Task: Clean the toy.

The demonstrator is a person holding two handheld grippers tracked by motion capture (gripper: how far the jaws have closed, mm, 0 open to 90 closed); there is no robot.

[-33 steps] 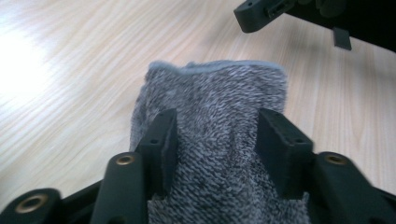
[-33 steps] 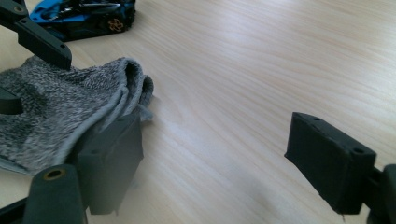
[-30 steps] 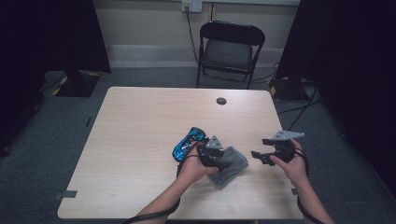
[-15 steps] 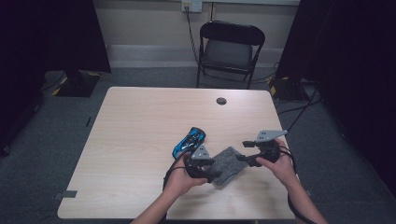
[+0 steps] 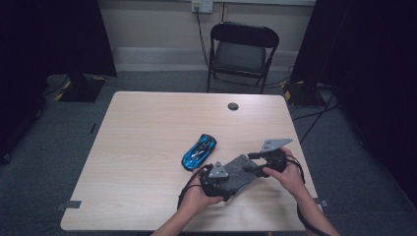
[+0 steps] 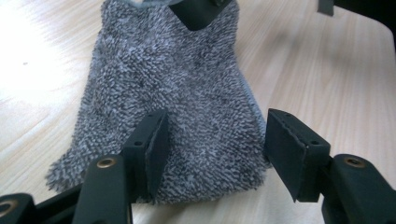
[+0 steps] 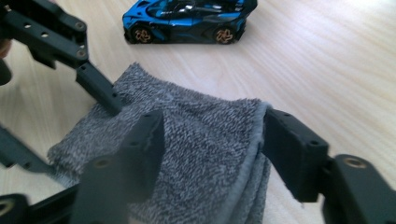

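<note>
Holding: you have both grippers at a folded grey towel [image 5: 239, 171] near the table's [image 5: 142, 147] front edge, one at each end.
Left gripper [image 6: 212, 151]: it sits at the towel's near end. Its jaws stand partly apart and have just been opening; one pad lies over the pile, the other just past the towel's edge. Whether they press on the cloth I cannot tell.
Right gripper [image 7: 212, 149]: it meets the towel's far-right end. Its jaws have just been closing, with the folded edge between them. The right pad touches the fold, the left is blurred, so I cannot tell the grip.
Towel: it lies flat on the wood between your hands.
Blue toy car [image 5: 199, 150]: just beyond the towel, to its left.
Black disc [image 5: 233, 106]: well beyond the towel, near the table's far edge.
Folding chair [image 5: 241, 54]: behind the table.
</note>
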